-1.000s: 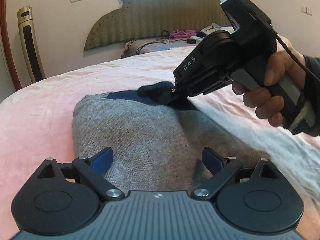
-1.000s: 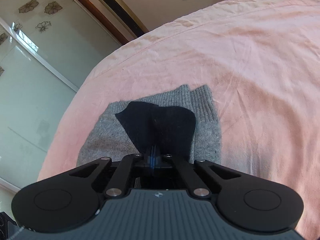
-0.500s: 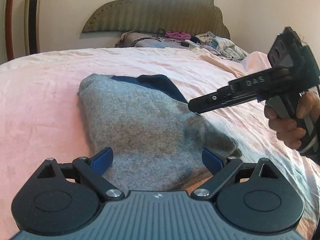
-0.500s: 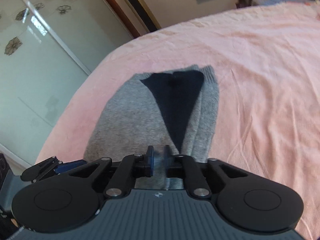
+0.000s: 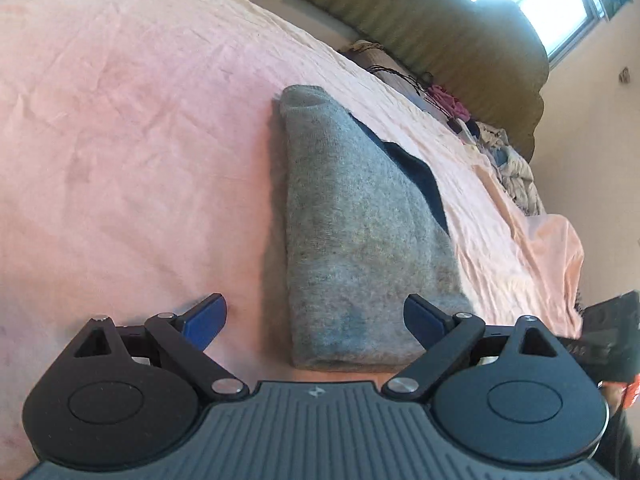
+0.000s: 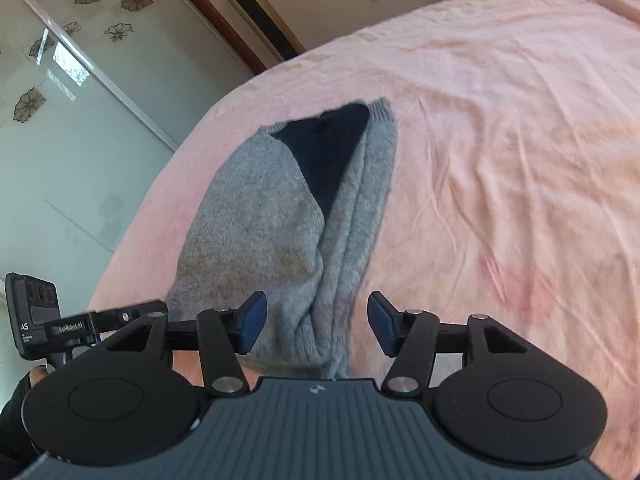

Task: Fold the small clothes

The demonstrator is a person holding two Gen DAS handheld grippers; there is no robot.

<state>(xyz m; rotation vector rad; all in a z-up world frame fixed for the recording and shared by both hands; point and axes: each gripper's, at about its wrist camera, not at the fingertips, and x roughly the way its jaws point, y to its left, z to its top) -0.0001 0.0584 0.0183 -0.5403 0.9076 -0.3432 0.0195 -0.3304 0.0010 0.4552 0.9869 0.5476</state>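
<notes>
Currently the folded grey sweater (image 6: 280,216) lies on the pink bedspread (image 6: 500,120), at 12 o'clock from both grippers. Left gripper (image 5: 316,322): jaws spread, empty. Right gripper (image 6: 316,322): jaws just opened, pads clear of the knit between them.

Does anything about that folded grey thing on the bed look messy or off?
Slightly. The grey sweater lies folded on the pink bedsheet, but its dark navy lining still shows at the far end, and the sleeve side is bunched.
</notes>
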